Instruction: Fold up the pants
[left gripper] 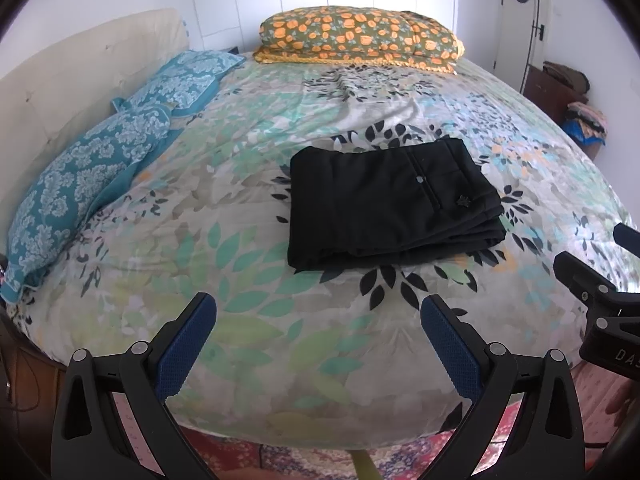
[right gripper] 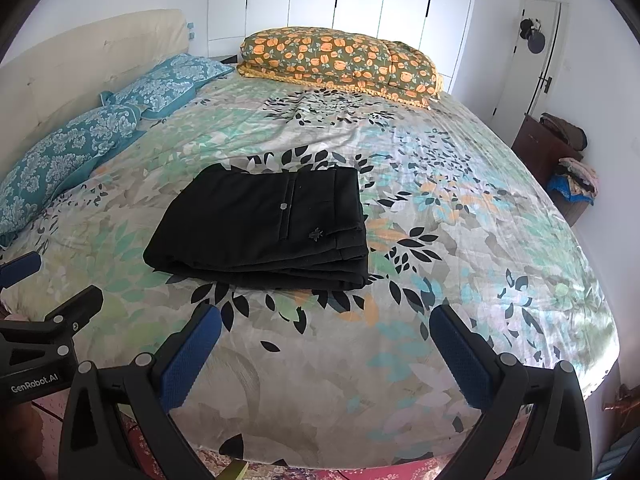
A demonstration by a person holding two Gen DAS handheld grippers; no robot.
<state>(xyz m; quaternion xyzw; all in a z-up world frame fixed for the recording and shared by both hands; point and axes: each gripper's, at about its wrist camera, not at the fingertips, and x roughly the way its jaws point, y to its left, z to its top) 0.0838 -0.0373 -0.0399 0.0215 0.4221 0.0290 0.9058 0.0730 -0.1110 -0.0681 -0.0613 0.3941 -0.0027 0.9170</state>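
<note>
Black pants (left gripper: pixel 392 204) lie folded into a flat rectangular stack on the leaf-patterned bedspread (left gripper: pixel 248 264), back pocket and button facing up; they also show in the right wrist view (right gripper: pixel 264 228). My left gripper (left gripper: pixel 318 312) is open and empty, held near the bed's front edge, short of the pants. My right gripper (right gripper: pixel 326 324) is open and empty, also short of the pants. The right gripper shows at the right edge of the left wrist view (left gripper: pixel 600 276); the left gripper shows at the left edge of the right wrist view (right gripper: pixel 44 284).
Two teal patterned pillows (left gripper: pixel 100 160) lie along the cream headboard (left gripper: pixel 80 72) at the left. An orange-flowered folded quilt (left gripper: pixel 360 40) sits at the far side. A dark cabinet with clothes (right gripper: pixel 560 152) stands at the right by a white door (right gripper: pixel 532 60). A patterned rug (left gripper: pixel 304 460) lies below.
</note>
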